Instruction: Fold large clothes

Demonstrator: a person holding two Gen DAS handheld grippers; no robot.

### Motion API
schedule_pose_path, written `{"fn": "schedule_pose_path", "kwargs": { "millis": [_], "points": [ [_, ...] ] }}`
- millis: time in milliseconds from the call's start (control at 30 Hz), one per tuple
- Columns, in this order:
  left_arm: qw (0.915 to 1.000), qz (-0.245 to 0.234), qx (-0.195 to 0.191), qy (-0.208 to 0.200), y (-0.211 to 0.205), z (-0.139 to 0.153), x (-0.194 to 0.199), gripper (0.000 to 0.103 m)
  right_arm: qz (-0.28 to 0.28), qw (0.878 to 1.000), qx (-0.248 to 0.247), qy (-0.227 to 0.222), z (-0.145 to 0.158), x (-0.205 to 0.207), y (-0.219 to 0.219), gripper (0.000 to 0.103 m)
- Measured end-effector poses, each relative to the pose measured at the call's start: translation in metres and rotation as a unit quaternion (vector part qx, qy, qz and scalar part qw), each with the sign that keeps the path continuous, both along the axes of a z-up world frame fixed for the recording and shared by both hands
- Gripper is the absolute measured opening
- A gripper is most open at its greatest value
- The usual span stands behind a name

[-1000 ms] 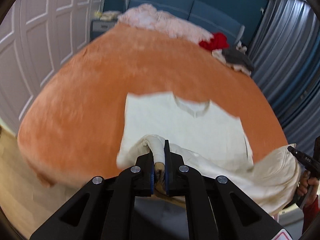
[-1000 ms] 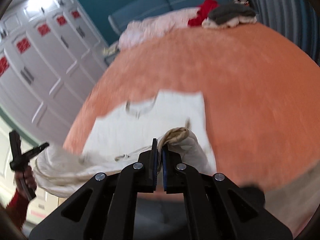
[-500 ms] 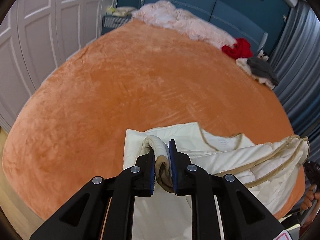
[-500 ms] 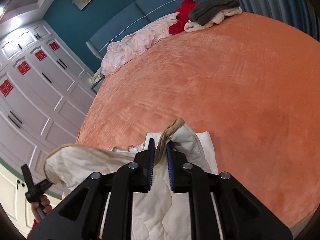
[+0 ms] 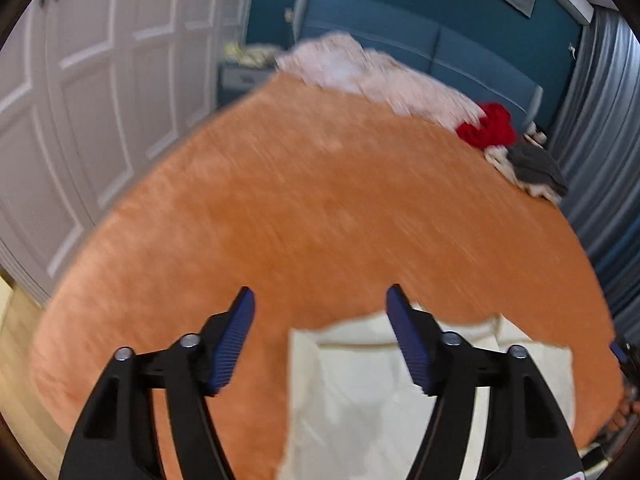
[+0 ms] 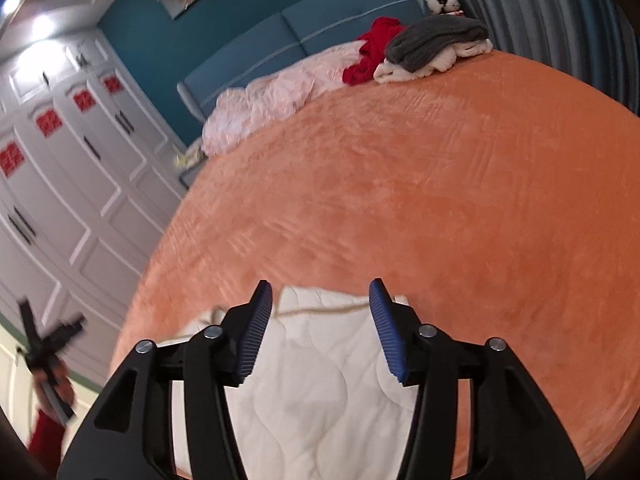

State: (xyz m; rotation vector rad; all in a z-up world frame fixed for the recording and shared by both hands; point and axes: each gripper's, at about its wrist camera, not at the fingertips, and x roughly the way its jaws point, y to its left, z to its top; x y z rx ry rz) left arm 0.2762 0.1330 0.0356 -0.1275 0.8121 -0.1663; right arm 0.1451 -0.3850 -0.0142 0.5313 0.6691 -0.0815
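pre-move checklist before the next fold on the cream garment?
1. Left gripper clear of cloth: ok, jaws opening, nothing between them.
2. Right gripper clear of cloth: ok, jaws opening, nothing pinched.
3. Cream quilted garment lying folded on the orange plush bedspread: ok.
4. Folded edges aligned: cannot tell, near part hidden.
5. Bedspread beyond the garment free: ok; red, grey and pink clothes pile sits far off at the headboard.
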Motion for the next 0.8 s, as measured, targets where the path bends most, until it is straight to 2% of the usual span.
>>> {"fn": "schedule_pose_path", "kwargs": {
  "millis": [133, 333, 433, 467, 500, 533, 600, 633, 700, 800],
  "points": [
    [0.9990, -0.018, -0.005, 0.041, -0.002, -0.027, 0.007, 0.072, 0.005, 0.999, -0.028, 0.037, -0.025, 0.010, 0.010, 0.054],
    [0.9891, -0.033, -0.043, 0.137, -0.016, -0.107, 0.017, 0.071, -0.019, 0.993, -0.079, 0.088, -0.063, 0.033, 0.010, 0.057],
    [0.9858, -0.033, -0.055, 0.155, -0.020, -0.124, 0.020, 0.069, -0.025, 0.992, -0.070, 0.101, -0.075, 0.041, 0.002, 0.057],
    [0.9853, -0.034, -0.054, 0.158, -0.021, -0.129, 0.020, 0.067, -0.022, 0.992, -0.066, 0.103, -0.077, 0.043, 0.001, 0.056],
    [0.9855, -0.035, -0.053, 0.157, -0.023, -0.130, 0.020, 0.058, -0.013, 0.992, -0.062, 0.107, -0.081, 0.046, 0.001, 0.052],
    [0.9855, -0.040, -0.051, 0.157, -0.025, -0.131, 0.021, 0.043, -0.004, 0.992, -0.058, 0.111, -0.084, 0.048, 0.002, 0.039],
    [0.9854, -0.042, -0.041, 0.160, -0.029, -0.131, 0.025, 0.026, 0.011, 0.991, -0.055, 0.119, -0.089, 0.054, 0.004, 0.024],
    [0.9870, -0.040, -0.038, 0.151, -0.029, -0.128, 0.026, 0.014, 0.015, 0.991, -0.057, 0.119, -0.088, 0.056, 0.005, 0.009],
    [0.9896, -0.040, -0.027, 0.135, -0.033, -0.120, 0.028, 0.009, 0.017, 0.992, -0.065, 0.108, -0.083, 0.058, 0.008, 0.007],
    [0.9952, -0.036, -0.009, 0.091, -0.040, -0.098, 0.030, 0.007, 0.000, 0.994, -0.078, 0.082, -0.065, 0.060, 0.005, 0.006]
  ]
}}
